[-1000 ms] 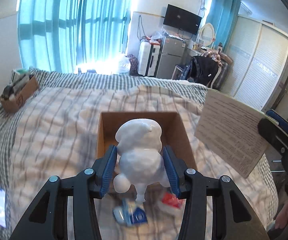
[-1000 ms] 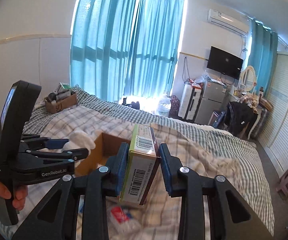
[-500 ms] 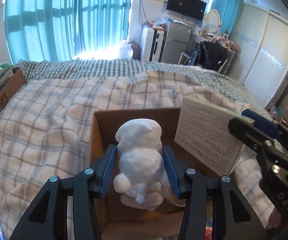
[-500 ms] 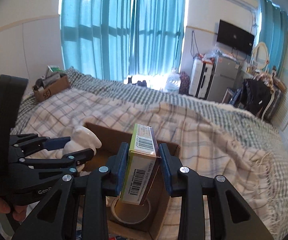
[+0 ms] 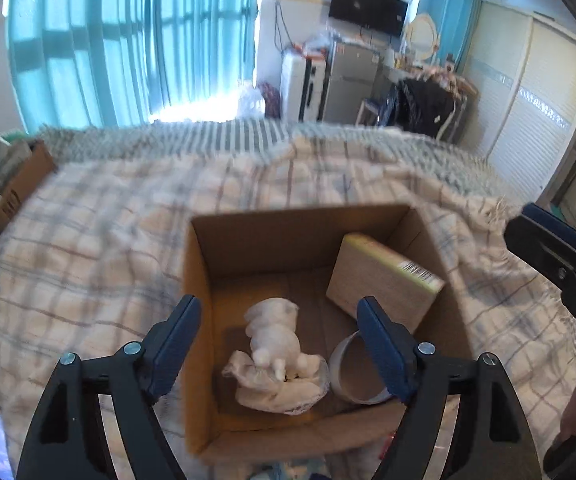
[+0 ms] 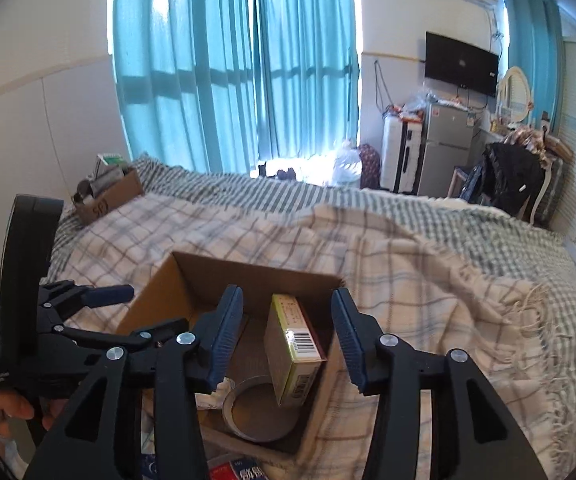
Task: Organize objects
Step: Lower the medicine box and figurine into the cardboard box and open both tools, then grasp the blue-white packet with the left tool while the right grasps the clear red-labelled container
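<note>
Two matte items lie in the corrugated carton: lumpy figurine, boxy packet.

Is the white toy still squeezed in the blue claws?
No, the white toy lies inside the cardboard box, and the left gripper is open above it.

Plaid blanket over striped bedding, covering the bed. Small cardboard box full of clutter at bed's far left corner. Teal curtains across window behind. Black TV wall-mounted, grey fridge and white suitcase below it. Dark clothes piled on chair at right. White louvred wardrobe along right wall.
</note>
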{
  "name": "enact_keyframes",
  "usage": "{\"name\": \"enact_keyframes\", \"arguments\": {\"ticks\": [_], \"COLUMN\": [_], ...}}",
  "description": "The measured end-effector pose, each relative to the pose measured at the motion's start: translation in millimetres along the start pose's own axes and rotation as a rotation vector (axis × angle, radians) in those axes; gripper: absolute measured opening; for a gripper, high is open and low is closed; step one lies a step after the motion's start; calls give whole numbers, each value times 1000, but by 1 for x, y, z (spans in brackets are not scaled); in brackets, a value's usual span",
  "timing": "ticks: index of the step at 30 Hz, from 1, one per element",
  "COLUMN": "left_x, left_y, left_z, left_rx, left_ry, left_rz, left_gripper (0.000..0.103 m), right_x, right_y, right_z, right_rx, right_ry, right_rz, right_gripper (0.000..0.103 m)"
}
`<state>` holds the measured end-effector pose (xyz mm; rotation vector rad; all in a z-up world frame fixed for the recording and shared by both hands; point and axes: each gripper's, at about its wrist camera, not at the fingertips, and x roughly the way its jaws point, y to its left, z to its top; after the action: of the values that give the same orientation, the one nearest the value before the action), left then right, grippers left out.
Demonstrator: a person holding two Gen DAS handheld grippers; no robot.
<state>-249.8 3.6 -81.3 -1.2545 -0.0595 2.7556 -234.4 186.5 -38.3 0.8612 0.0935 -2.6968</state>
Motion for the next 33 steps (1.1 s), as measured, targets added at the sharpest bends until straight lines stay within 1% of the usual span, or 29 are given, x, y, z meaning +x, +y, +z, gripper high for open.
{"name": "enact_keyframes", "arguments": {"ticks": [3, 5, 7, 9, 11, 12, 13, 15, 17, 19, 21, 23, 26, 27, 31, 33], "left_x": [-31, -55, -73, -90, -98, -102, -105, -107, -103, -95, -88, -74, -54, -49, -35, -31], "left_y": [0, -1, -2, -4, -4, -5, -4, -2, -1, 1, 3, 4, 5, 6, 14, 18], "left_z": [2, -3, -10, -21, -31, -37, -43, -59, -72, -86, -100, -113, -130, -134, -160, -166], "left_rx": [-14, -16, -15, -15, -17, -17, -17, -21, -25, -36, -41, -38, -42, -45, -56, -69], "left_ry": [-24, -53, -78, -93, -100, -104, -107, -105, -95, -77, -64, -32, 6, 11, 33, 53], "left_rz": [16, 30, 42, 48, 48, 49, 47, 47, 54, 71, 72, 73, 89, 91, 102, 107], "left_gripper": [85, 94, 96, 98, 98, 98, 98, 99, 101, 103, 103, 103, 103, 103, 103, 103], "right_x": [-35, -62, -83, -105, -123, -132, -137, -145, -147, -142, -129, -109, -76, -64, -4, 18], "right_y": [4, 8, 9, 10, 10, 11, 13, 16, 19, 19, 16, 14, 16, 16, 25, 29], "right_z": [5, 5, 4, 1, -6, -11, -15, -27, -42, -54, -67, -80, -101, -107, -134, -145], "right_rx": [-29, -59, -75, -78, -81, -81, -83, -104, -124, -122, -97, -70, -79, -83, -113, -123], "right_ry": [-25, -49, -57, -66, -73, -73, -71, -59, -40, -18, 15, 66, 132, 161, 341, 398], "right_rz": [-16, -34, -41, -49, -58, -65, -67, -61, -76, -90, -75, -52, -24, -18, 9, 26], "right_gripper": [53, 58, 66, 69, 77, 87, 93, 93, 94, 95, 95, 95, 95, 95, 95, 95]}}
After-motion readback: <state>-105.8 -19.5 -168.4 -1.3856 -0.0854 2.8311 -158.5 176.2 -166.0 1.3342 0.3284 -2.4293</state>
